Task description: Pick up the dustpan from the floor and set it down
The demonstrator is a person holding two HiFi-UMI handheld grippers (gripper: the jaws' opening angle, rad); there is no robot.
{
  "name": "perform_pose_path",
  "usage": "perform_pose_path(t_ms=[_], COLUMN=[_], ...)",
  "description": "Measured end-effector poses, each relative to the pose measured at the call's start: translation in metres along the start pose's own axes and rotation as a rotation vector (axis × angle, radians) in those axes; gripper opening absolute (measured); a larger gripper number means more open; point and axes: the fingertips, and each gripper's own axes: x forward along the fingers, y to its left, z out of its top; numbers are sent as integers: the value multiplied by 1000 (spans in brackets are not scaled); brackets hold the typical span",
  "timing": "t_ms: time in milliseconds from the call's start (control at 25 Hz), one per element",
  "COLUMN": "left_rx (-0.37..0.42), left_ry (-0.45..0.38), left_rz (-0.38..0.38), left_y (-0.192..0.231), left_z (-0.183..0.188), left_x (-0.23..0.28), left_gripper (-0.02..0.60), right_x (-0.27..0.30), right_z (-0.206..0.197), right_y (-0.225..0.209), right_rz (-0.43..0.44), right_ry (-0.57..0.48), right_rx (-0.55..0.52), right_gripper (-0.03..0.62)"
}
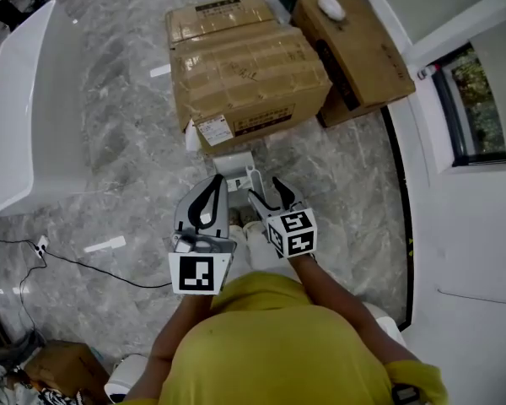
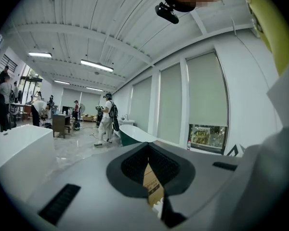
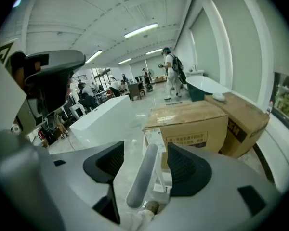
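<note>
Angling your right gripper (image 3: 144, 166) down at frame centre, jaws spread around the handle (image 3: 140, 179) of the one dustpan (image 1: 234, 165) on the floor (image 1: 110, 125), left gripper (image 1: 215, 182) beside it with jaws pressed together, you face three cardboard boxes (image 1: 249, 78) just beyond.

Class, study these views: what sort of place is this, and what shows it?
Probably a big showroom or workshop hall: a marble floor, a white bathtub, cardboard boxes, and other people farther off under strip lights.

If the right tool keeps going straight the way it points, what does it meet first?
Probably the dustpan handle, which stands between the right tool's open jaws; the cardboard box lies farther on.
</note>
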Motion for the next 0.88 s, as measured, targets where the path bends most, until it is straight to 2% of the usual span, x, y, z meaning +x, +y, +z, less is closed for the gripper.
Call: perform_pose_path(t_ms=[360,680,880], left_rx=[6,-8,-11], left_ry=[109,237,257], left_rz=[-34,-69,-58], left_y=[8,11,17], left_z=[-41,-84,-90], left_x=[22,28,27], left_gripper=[0,0,0], right_x=[34,48,56], right_z=[-46,-58,-67], right_y=[1,0,-2], right_rz=[27,13,5], right_ry=[234,319,383], right_rx=[60,68,79], right_gripper=[319,318,270])
